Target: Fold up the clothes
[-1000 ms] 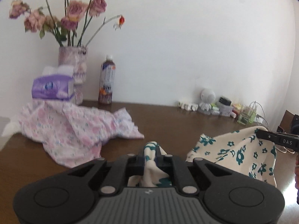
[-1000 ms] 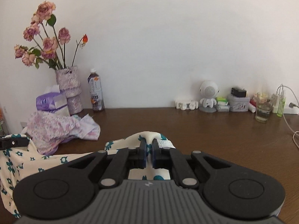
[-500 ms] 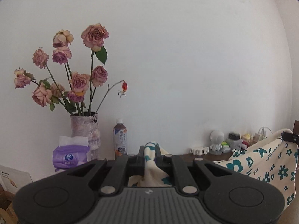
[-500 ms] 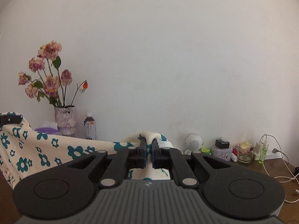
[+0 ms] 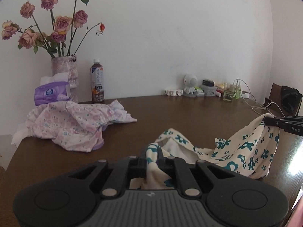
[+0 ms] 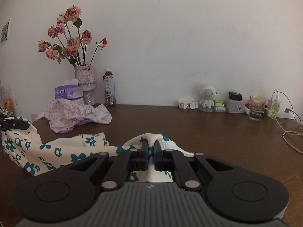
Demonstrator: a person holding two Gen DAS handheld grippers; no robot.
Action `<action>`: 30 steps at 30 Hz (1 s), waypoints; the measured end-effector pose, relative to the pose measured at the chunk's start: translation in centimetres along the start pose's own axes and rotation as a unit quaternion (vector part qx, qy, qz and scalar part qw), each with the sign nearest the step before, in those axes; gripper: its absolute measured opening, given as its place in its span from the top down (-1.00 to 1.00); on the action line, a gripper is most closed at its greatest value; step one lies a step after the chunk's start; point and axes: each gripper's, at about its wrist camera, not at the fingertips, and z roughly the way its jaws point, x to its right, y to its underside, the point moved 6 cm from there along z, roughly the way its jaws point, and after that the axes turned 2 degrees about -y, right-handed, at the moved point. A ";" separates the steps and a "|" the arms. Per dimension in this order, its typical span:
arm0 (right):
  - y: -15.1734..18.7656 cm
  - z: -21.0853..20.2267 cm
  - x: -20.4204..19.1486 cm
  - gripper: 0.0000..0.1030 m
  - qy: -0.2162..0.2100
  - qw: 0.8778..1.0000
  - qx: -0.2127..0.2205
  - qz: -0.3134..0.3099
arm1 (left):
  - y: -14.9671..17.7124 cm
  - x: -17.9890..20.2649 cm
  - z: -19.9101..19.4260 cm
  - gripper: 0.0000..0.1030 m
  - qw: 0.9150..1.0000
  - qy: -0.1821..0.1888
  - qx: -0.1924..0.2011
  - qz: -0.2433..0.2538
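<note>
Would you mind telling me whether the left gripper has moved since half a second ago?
Yes. The left gripper has come down: the vase now sits higher in its view and the table shows again.

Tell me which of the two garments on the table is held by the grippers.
The cream garment with teal flowers: the left gripper and right gripper each pinch an end. The pink floral garment lies untouched by the tissue pack.

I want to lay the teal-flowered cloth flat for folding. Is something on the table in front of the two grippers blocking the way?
Nothing visible does. The teal-flowered cloth hangs between the left gripper and the right gripper, and the brown table ahead is bare. The pink garment lies off to the left.
</note>
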 end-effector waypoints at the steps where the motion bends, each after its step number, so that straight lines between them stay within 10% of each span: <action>1: 0.7 -0.3 -0.1 0.92 -0.001 1.000 -0.006 0.001 | 1.0 0.0 0.0 0.87 1.000 0.001 -0.010 -0.006; 22: 8.5 -3.7 -1.2 0.87 -0.012 0.995 -0.102 0.005 | 8.7 0.8 -0.9 0.84 0.996 -0.002 -0.083 -0.032; 25: 8.6 -3.6 -1.1 0.64 -0.014 0.994 -0.112 0.008 | 8.7 0.8 -1.0 0.71 0.996 -0.006 -0.084 -0.031; 27: 8.3 -3.9 -0.9 -0.04 -0.020 0.993 -0.113 0.015 | 8.5 0.6 -1.2 0.46 0.996 -0.007 -0.087 -0.033; 30: 7.0 -4.8 -0.4 -0.09 -0.033 0.994 -0.101 0.022 | 7.8 -0.3 -2.1 -0.01 0.995 -0.004 -0.078 -0.055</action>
